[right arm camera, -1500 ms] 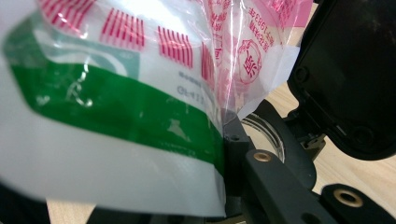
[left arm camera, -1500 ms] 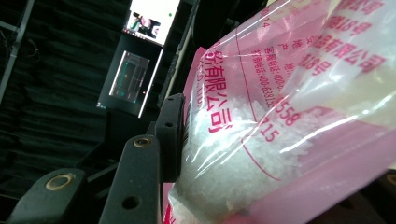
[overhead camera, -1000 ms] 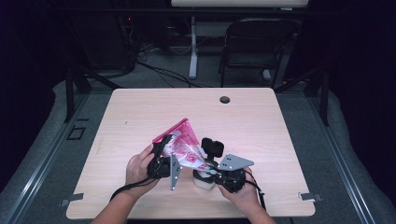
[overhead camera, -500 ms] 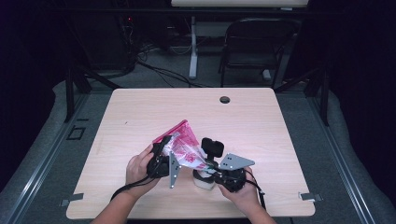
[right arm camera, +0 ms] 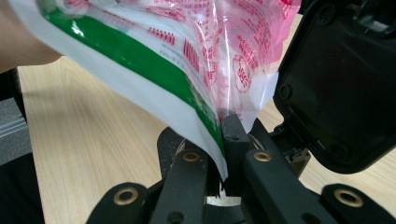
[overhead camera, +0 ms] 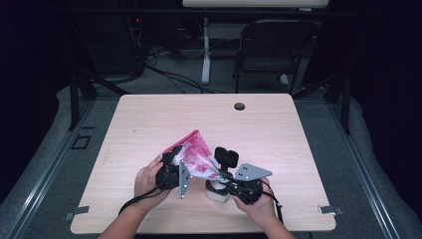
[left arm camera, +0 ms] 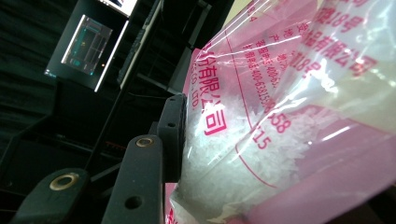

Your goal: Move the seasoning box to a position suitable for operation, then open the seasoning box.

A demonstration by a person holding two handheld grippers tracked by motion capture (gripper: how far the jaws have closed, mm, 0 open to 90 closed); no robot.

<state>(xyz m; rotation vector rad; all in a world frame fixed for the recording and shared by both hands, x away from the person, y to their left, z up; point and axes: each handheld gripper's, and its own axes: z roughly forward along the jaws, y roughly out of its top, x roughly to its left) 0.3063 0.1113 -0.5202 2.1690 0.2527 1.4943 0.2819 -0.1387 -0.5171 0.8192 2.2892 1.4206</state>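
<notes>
The pink plastic bag point(overhead camera: 195, 157), thin, glossy and crinkled, printed with red characters and holding white crystals, hangs above the table between the two claws. The right gripper point(right arm camera: 219, 140) is clamped on the bag's white-and-green edge, jaws pressed together just in front of its camera. The left gripper point(left arm camera: 180, 140) has one black pad against the bag's bulging side; whether its jaws squeeze it I cannot tell. Beyond both claws the smooth wooden table point(overhead camera: 278, 124) lies open to its rounded far edge.
</notes>
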